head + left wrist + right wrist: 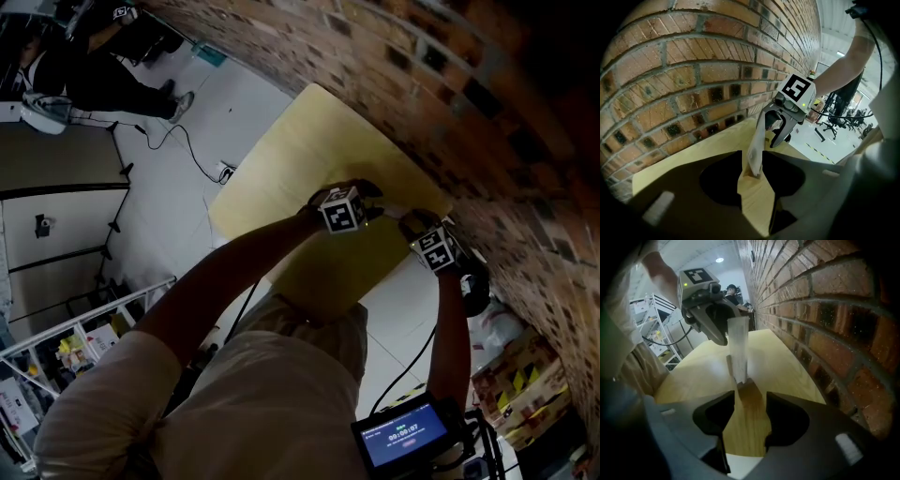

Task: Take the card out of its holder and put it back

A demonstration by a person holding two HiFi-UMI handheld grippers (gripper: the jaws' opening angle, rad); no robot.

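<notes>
1. While both grippers work over the table next to the brick wall, the card stands approx. upright in its holder, a small wooden block on the tabletop close to the wall.
2. L gripper: my jaws are part-way closed. The tips sit tight against both sides of the card's lower end, just above the holder, and pinch it there.
3. R gripper: my jaws are spread wide. Only bare tabletop shows between them; nothing is held.
4. Card position rel. to R gripper: just ahead of my R tips, outside the gap, no contact.
5. Gripper layout: L and R face each other across the card, one on each side. In the head view both marker cubes sit close together over the table's near end.
6. Card appearance: pale, narrow, somewhat see-through in the right gripper view. Its bottom edge is seated in the holder; its top rises in front of the L gripper body.
</notes>
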